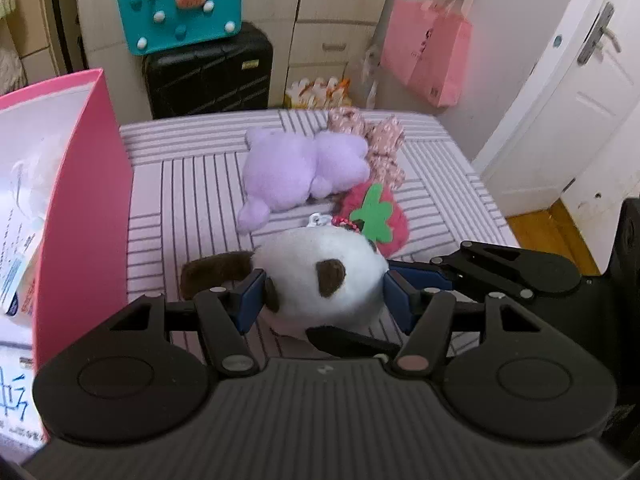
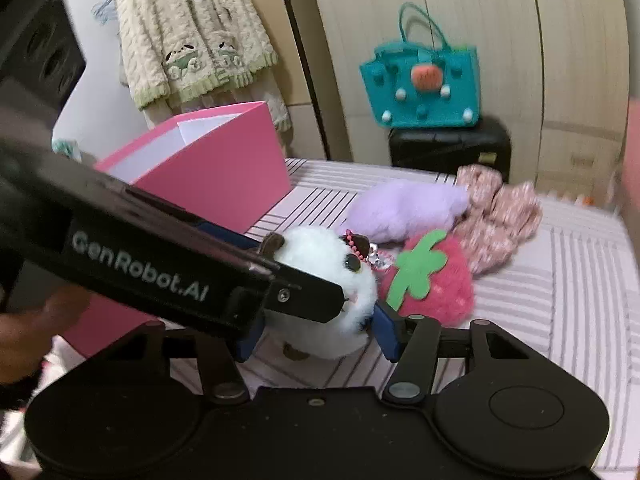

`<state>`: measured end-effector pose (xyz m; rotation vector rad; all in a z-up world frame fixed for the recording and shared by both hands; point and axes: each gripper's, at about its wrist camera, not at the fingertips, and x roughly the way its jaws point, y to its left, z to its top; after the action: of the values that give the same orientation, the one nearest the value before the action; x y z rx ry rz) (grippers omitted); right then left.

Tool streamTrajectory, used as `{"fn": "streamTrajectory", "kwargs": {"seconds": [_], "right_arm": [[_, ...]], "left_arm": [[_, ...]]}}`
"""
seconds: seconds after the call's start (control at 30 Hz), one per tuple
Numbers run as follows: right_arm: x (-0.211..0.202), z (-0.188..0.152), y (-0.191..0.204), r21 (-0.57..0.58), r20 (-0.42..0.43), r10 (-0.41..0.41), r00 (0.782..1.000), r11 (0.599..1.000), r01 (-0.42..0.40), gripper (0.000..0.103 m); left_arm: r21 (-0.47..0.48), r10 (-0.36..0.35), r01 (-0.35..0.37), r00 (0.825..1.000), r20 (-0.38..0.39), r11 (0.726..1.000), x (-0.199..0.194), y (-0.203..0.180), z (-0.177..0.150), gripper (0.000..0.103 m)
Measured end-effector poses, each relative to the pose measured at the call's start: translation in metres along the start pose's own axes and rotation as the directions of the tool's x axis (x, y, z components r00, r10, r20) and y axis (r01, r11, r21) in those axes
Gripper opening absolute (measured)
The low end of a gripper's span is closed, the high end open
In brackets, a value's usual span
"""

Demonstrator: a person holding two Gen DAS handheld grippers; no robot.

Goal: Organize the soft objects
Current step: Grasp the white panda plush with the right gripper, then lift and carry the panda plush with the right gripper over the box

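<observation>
A white plush toy with brown ears and patches [image 1: 320,276] lies on the striped bed. My left gripper [image 1: 322,294] has its blue pads against both sides of it. The toy [image 2: 320,276] also sits between the pads of my right gripper [image 2: 316,334]; the left gripper's body [image 2: 160,264] crosses in front and hides part of it. Behind lie a red strawberry plush [image 1: 380,216] [image 2: 432,280], a purple plush [image 1: 300,164] [image 2: 404,208] and a pink floral fabric toy [image 1: 384,140] [image 2: 500,220].
An open pink box [image 1: 84,200] [image 2: 216,168] stands on the left by the bed. A black suitcase [image 1: 208,72] with a teal bag [image 1: 180,4] stands behind the bed. A pink bag [image 1: 428,48] hangs at the right, near a white door [image 1: 580,80].
</observation>
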<state>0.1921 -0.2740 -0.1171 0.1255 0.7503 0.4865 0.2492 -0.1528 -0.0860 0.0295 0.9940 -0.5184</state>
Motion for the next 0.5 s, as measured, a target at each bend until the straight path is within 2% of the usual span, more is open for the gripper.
{"fn": "streamTrajectory", "kwargs": {"seconds": [0.17, 0.33, 0.4, 0.5], "right_arm": [[0.001, 0.001, -0.014, 0.189, -0.073, 0.123, 0.990, 0.976, -0.108, 0.061], [0.003, -0.008, -0.025, 0.386, -0.114, 0.272, 0.955, 0.898, -0.210, 0.060], [0.004, -0.014, -0.024, 0.424, -0.125, 0.306, 0.944, 0.876, -0.228, 0.060], [0.002, -0.020, -0.020, 0.442, -0.135, 0.330, 0.934, 0.864, -0.242, 0.060]], "left_arm": [[0.009, 0.004, -0.004, 0.997, -0.078, 1.000, -0.006, -0.003, 0.001, 0.062], [-0.030, -0.027, 0.023, 0.989, -0.146, 0.999, -0.014, 0.003, 0.000, 0.065], [-0.047, -0.041, 0.033, 0.983, -0.181, 0.998, -0.016, 0.005, 0.000, 0.065], [-0.055, -0.051, 0.040, 0.976, -0.211, 0.998, -0.020, 0.005, -0.003, 0.065]]}}
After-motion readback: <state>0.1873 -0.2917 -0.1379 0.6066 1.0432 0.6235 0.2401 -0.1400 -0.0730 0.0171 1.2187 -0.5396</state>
